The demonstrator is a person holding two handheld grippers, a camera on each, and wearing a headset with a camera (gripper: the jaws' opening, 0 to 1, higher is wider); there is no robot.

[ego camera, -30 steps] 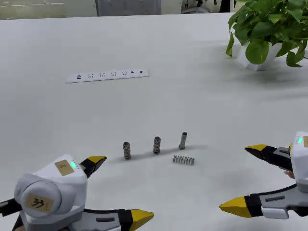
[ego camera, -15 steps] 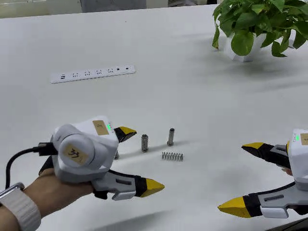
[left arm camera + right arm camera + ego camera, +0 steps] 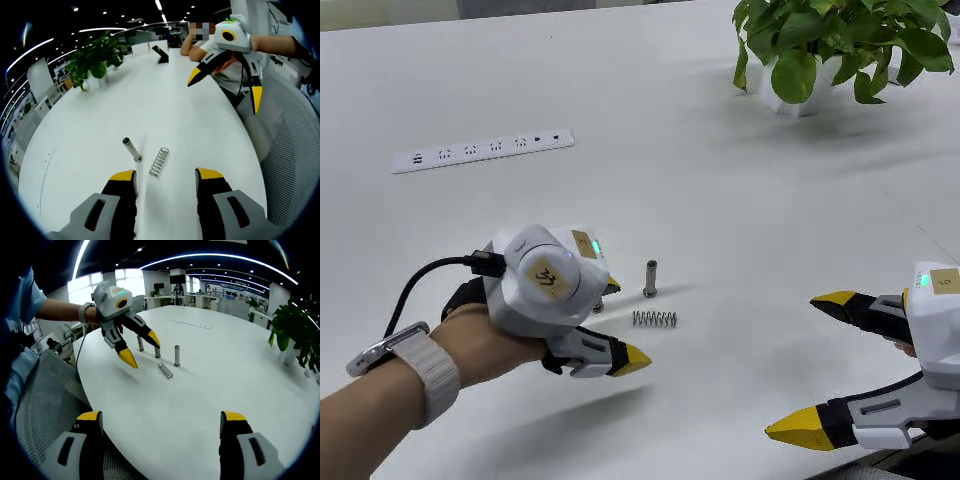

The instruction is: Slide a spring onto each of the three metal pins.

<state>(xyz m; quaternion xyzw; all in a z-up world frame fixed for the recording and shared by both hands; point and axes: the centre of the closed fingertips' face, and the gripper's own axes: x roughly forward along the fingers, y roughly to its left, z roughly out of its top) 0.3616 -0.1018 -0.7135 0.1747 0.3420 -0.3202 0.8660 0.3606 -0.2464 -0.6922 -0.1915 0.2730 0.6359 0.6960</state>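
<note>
- Our left tongs (image 3: 623,322) were open, and they held nothing.
- Their two tips pointed at the loose spring (image 3: 654,319). They were near it but did not touch it.
- In the left gripper view, the spring lay just ahead of the gap between the jaws.
- Our right tongs (image 3: 810,365) were open wide, and they held nothing too.
- They hung by the edge of the table (image 3: 720,180) close to us, well apart from the pins.
- The loose spring lay flat on the table, just beside the bare pin (image 3: 650,278).
- The bare pin stood up straight, with no spring on it.
- In the right gripper view we saw the middle pin (image 3: 157,352) and the end pin (image 3: 140,343). Each had a spring on it.
- The three pins stood in a row.
- In the head view, the left tongs hid most of those two pins.
- A plant (image 3: 820,40) and a power strip (image 3: 483,151) sat far back on the table.
</note>
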